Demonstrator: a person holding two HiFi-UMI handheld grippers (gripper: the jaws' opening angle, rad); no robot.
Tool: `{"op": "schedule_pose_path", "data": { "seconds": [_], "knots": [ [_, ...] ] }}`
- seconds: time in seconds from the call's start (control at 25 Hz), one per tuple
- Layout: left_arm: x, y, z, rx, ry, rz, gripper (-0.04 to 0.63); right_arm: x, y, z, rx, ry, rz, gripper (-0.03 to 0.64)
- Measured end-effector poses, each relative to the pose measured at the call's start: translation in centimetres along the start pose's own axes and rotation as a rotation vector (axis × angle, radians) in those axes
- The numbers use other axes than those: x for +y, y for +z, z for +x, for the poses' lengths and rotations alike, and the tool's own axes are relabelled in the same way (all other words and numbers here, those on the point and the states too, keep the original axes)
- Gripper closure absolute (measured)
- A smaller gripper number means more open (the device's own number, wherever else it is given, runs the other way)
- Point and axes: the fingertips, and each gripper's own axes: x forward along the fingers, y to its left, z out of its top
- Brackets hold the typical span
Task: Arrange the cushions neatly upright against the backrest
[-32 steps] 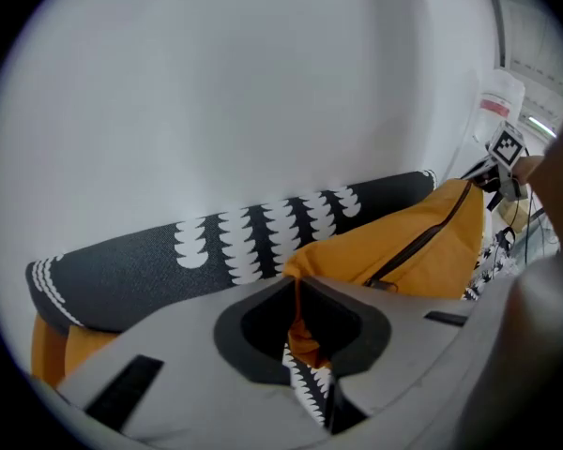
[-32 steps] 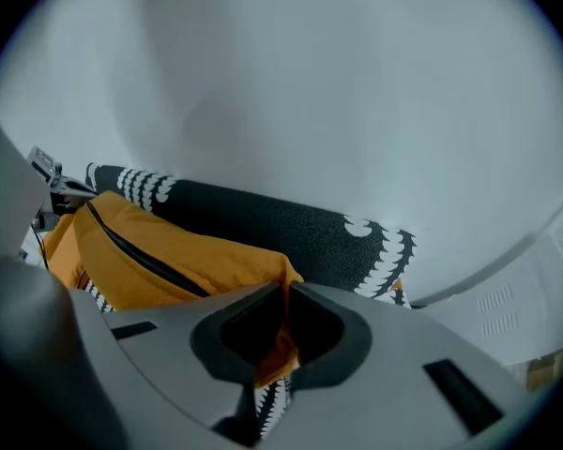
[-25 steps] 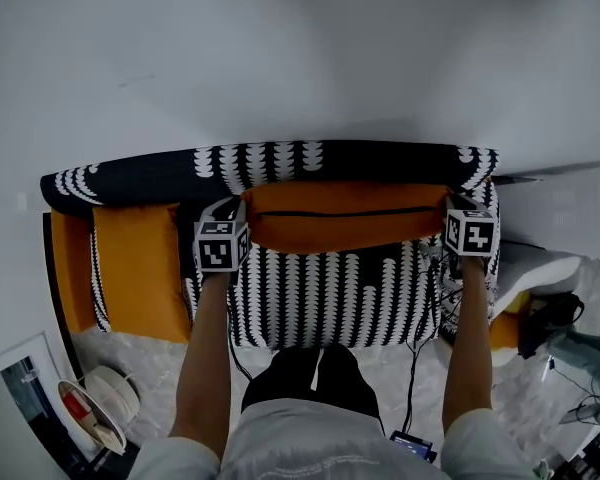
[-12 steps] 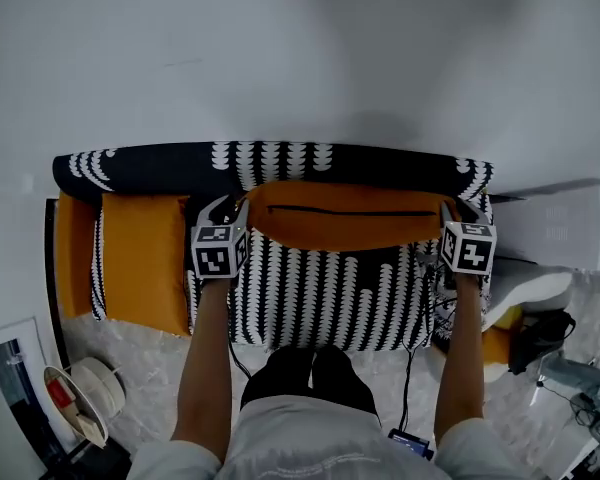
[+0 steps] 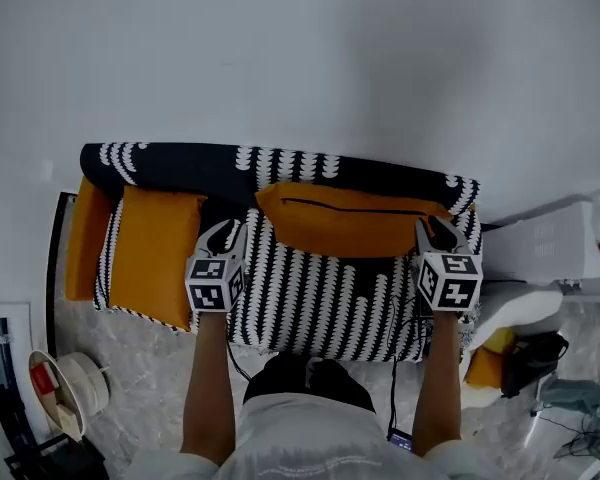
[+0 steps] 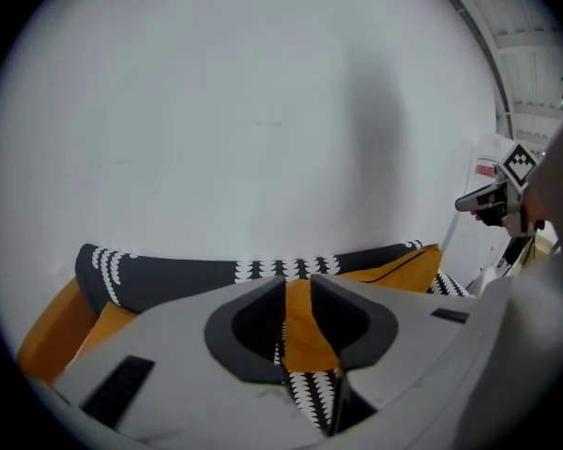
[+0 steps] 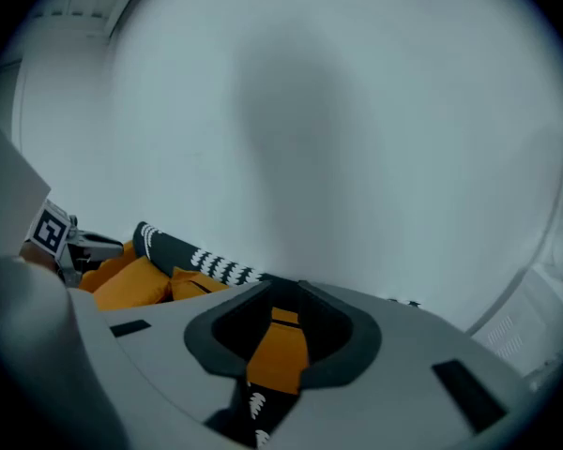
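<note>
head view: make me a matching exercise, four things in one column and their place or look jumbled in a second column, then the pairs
Things
1. long orange cushion
2. square orange cushion
3. backrest
4. white coil

Place or look
a. on the floor, lower left of the view
b. at the left end of the sofa
c. against the backrest, middle to right
d. dark with white marks, along the wall

Pairs: 1-c, 2-b, 3-d, 4-a
</note>
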Motion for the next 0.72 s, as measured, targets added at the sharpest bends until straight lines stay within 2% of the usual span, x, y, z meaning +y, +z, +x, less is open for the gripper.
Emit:
{"op": "schedule_pose_path", "data": {
  "seconds": [0.08,0.12,0.28,0.48,0.72],
  "knots": [
    [-1.2,0.4,-2.4,-0.025,-0.006,0.010,0.513,1.5,0.9,-2.2,-0.053,0.025,0.008,0.586],
    [-1.8,0.7,-3.6,-0.035,-0.012,0.015,0.548,2.1,1.4,-3.2,-0.079,0.045,0.012,0.612],
    [-4.1,1.3,-9.1,-0.081,-0.025,0.031,0.592,4.6,2.4,-7.7,-0.145,0.135,0.009,0.612],
    [-5.4,2.3,-17.5,-0.183,0.003,0.037,0.594,8.3,4.7,-13.1,-0.239,0.230,-0.061,0.614],
    [-5.7,1.0,-27.6,-0.272,0.117,0.024,0.594,14.1,4.9,-19.0,-0.317,0.332,-0.156,0.613]
  ]
}}
